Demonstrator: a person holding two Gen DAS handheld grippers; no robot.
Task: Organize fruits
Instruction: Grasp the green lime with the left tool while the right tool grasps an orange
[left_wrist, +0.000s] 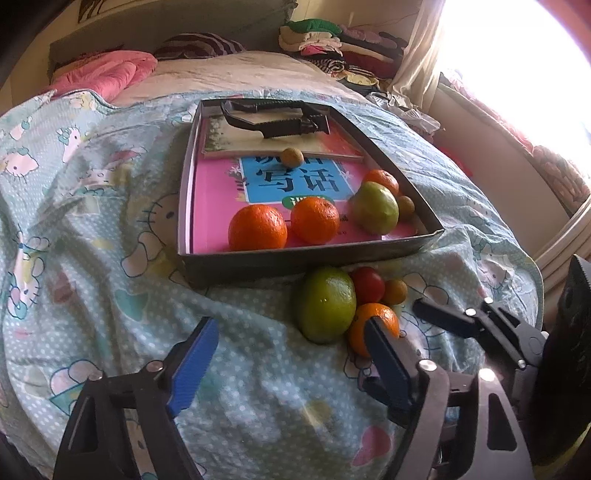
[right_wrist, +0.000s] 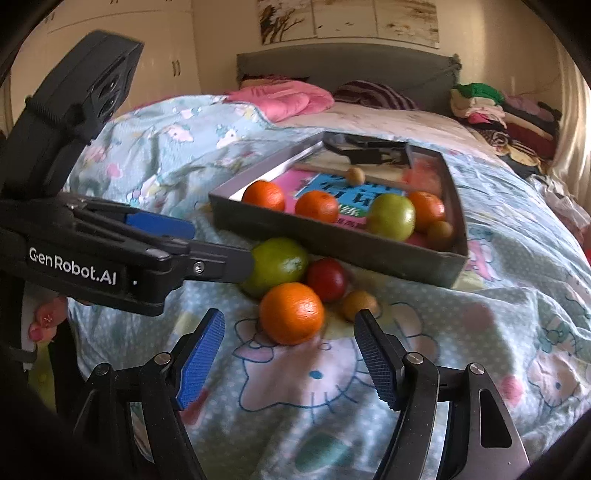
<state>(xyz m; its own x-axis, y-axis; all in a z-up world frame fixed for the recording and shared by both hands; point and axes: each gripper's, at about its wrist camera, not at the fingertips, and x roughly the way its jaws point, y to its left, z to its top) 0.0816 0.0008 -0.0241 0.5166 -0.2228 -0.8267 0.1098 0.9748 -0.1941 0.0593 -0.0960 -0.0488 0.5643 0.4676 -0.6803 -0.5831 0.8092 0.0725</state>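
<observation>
Bedroom setting; a cartoon-print bedspread (right_wrist: 461, 332) is used as the work surface, with a grey tray (right_wrist: 332, 254) set on it. Inside the tray, three oranges, one green fruit (right_wrist: 392, 217) and two small brown fruits are already placed. Just outside its near wall, four remain: a lime (right_wrist: 279, 266), a red fruit (right_wrist: 327, 279), an orange (right_wrist: 291, 313) and a small brown fruit (right_wrist: 359, 303). Roughly half is judged done. Left gripper (left_wrist: 291, 354) and right gripper (right_wrist: 290, 356) are seen released, nothing grasped; the orange lies just ahead of the right one.

A shallow grey cardboard tray (right_wrist: 332, 236) holds three oranges, one green round fruit (right_wrist: 392, 217) and two small tan fruits. Just outside its near wall cluster a green lime (right_wrist: 280, 264), red tomato (right_wrist: 327, 279), orange (right_wrist: 291, 313) and small tan fruit (right_wrist: 358, 303).
</observation>
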